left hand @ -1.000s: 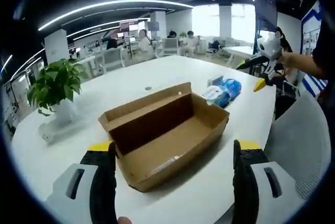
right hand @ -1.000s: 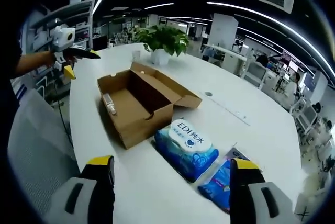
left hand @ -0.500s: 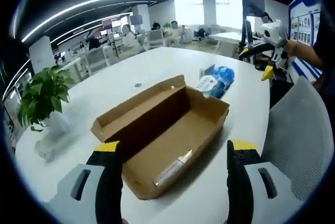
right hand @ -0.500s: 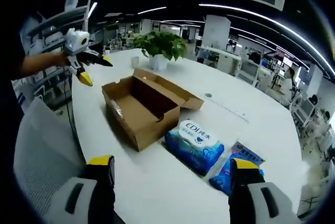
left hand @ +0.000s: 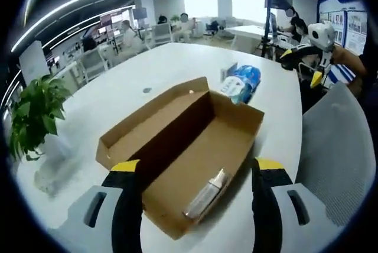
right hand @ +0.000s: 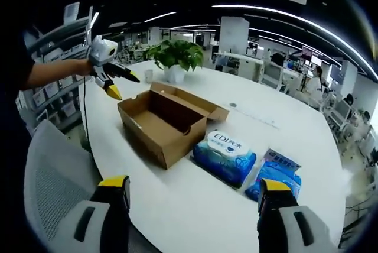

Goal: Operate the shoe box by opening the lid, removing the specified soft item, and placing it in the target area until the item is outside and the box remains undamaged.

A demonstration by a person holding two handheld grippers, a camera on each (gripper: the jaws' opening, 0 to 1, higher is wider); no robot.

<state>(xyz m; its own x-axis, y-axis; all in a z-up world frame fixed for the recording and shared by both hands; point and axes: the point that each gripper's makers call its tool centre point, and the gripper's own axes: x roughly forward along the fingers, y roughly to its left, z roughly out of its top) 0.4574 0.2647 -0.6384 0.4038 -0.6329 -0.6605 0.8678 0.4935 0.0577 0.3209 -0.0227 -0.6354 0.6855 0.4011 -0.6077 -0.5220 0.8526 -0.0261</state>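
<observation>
both hand-held grippers gape over the open, rectangular corrugated cardboard shoe box (left hand: pixel 195 146).

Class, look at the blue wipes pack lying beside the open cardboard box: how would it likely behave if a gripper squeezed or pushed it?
The wipes pack looks pillowy, so it would probably dent under a squeeze. Its glossy wrapper may be slippery. Lying flat on the table, it should slide, not roll or tip.
</observation>
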